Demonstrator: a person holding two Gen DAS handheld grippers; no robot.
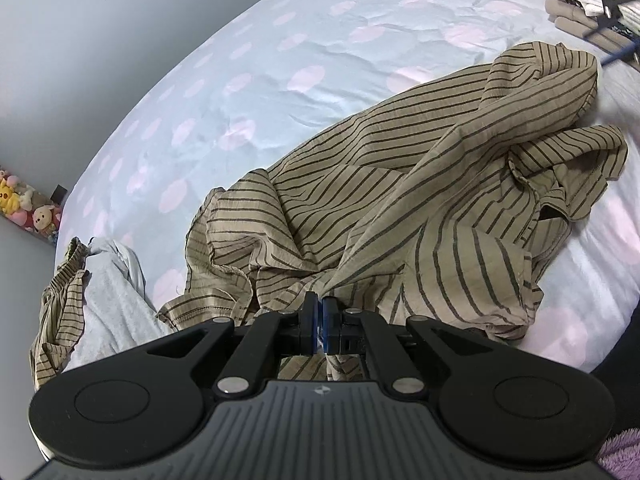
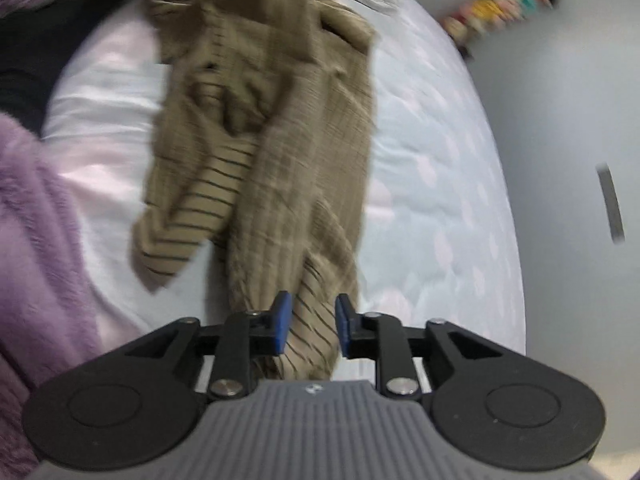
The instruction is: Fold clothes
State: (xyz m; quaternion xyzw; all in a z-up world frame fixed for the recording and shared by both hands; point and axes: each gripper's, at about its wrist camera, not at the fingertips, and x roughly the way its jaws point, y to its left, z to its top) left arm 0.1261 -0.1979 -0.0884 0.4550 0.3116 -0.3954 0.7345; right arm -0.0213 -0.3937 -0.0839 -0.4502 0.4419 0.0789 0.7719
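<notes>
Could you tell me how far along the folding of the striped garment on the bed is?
Done: a stack of folded clothes sits at the far corner of the bed. In hand: the striped garment is still crumpled; the left gripper is shut on its near edge, while the right gripper has its fingers apart around another bunch of it. Left: flatten and fold it, then the striped piece at the bed's edge.

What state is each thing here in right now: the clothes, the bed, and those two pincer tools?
Striped garment: crumpled, unfolded on the bed.
Left gripper: jaws shut on the striped garment's edge.
Right gripper: jaws apart, striped cloth between them, not pinched.
Bedsheet: spread, lightly wrinkled.
Grey garment: lying loose, unfolded.
Folded clothes: stacked at the far corner.
</notes>
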